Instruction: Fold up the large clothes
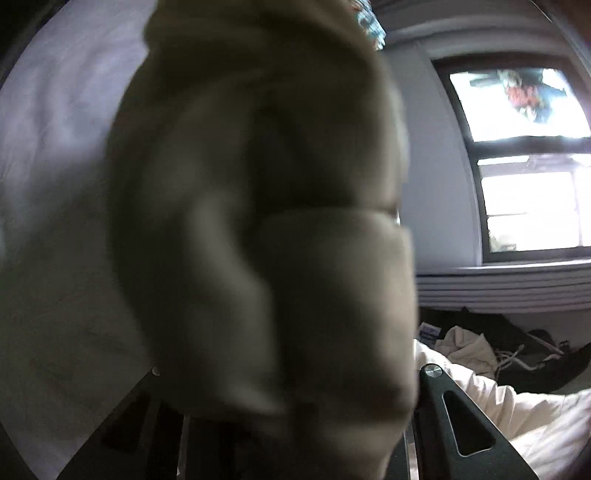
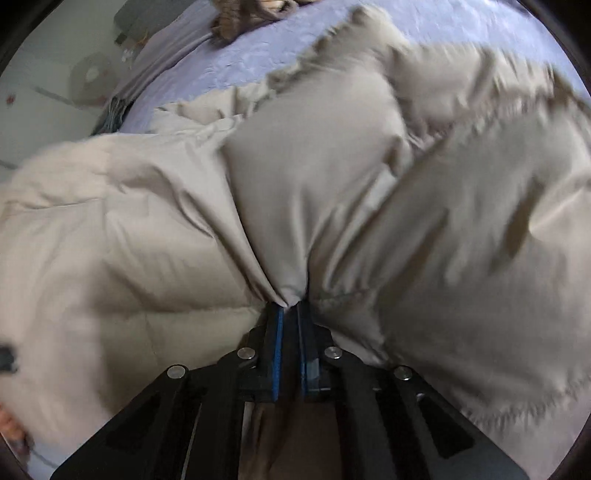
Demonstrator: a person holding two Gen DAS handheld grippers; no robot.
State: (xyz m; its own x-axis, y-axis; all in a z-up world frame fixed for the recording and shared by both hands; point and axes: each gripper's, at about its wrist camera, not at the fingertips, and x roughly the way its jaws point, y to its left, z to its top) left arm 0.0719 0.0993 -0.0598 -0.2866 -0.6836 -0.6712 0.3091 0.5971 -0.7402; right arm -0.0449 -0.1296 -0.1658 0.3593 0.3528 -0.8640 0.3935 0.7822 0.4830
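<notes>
Jacket (image 2: 332, 166) fold (beige) in right claw (image 2: 290, 308)

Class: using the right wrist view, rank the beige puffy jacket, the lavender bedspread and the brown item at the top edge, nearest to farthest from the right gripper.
1. Beige puffy jacket, pinched in the right gripper.
2. Lavender bedspread, beyond the jacket.
3. Brown item, top edge.

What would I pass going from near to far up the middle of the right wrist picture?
Black right gripper → puffy beige quilted coat pinched between its blue-edged fingers → lavender bedspread → brown crumpled fabric at the top edge.
</notes>
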